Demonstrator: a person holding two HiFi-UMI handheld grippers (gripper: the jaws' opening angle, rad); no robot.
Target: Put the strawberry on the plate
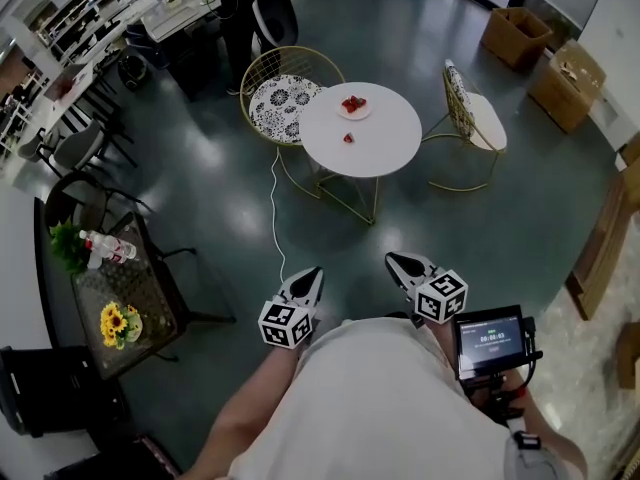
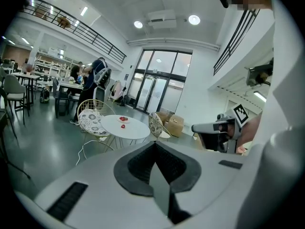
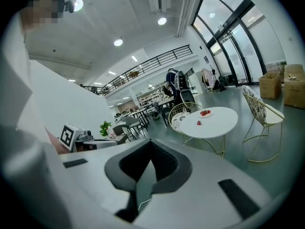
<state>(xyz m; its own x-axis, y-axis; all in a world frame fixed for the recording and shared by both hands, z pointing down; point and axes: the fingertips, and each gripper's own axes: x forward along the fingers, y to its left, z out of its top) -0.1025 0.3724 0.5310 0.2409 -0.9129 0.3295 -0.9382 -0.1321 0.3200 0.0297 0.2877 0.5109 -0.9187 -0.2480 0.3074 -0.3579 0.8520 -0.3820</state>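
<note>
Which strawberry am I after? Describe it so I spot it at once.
Find the round white table between two gold wire chairs. On it a small plate holds red strawberries; the lone strawberry lies off it on bare tabletop, nearer you than the plate.

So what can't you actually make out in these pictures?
- Berries on the plate: count too small to tell, every view.
- Loose strawberry on the white table: just a red speck, too far for detail.
- Text on the small screen, head view: too small to read.
</note>
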